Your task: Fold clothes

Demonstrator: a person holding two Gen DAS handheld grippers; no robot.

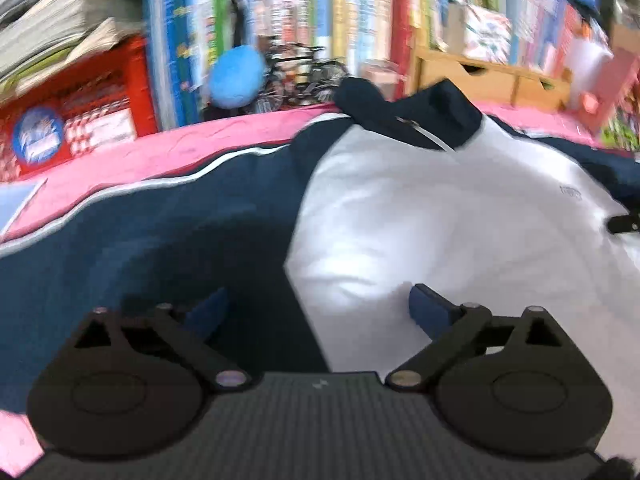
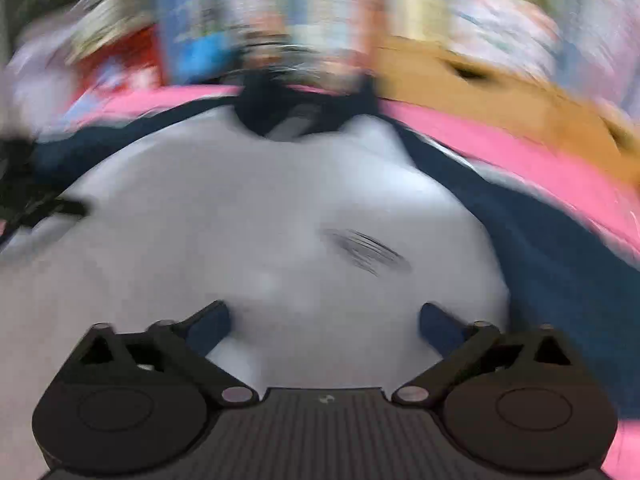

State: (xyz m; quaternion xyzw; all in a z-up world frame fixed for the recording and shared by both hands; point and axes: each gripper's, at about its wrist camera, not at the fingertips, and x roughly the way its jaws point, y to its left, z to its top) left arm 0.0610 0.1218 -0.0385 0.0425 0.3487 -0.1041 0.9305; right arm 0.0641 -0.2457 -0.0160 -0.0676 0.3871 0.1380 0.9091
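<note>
A white jacket [image 1: 420,216] with navy sleeves and a navy collar [image 1: 404,108] lies spread flat on a pink cloth [image 1: 132,160]. My left gripper [image 1: 320,312] is open and empty, low over the seam between the left navy sleeve [image 1: 140,248] and the white body. In the blurred right wrist view the same jacket [image 2: 240,220] fills the middle, collar [image 2: 296,112] at the far side. My right gripper [image 2: 324,326] is open and empty over the white body, near its right navy sleeve [image 2: 532,264].
Books [image 1: 340,12] stand in a row behind the pink cloth. A red crate [image 1: 76,116] is at far left, a blue ball [image 1: 236,76] beside it, and a wooden drawer box [image 1: 492,76] at far right. The other gripper's tip [image 1: 624,224] shows at the right edge.
</note>
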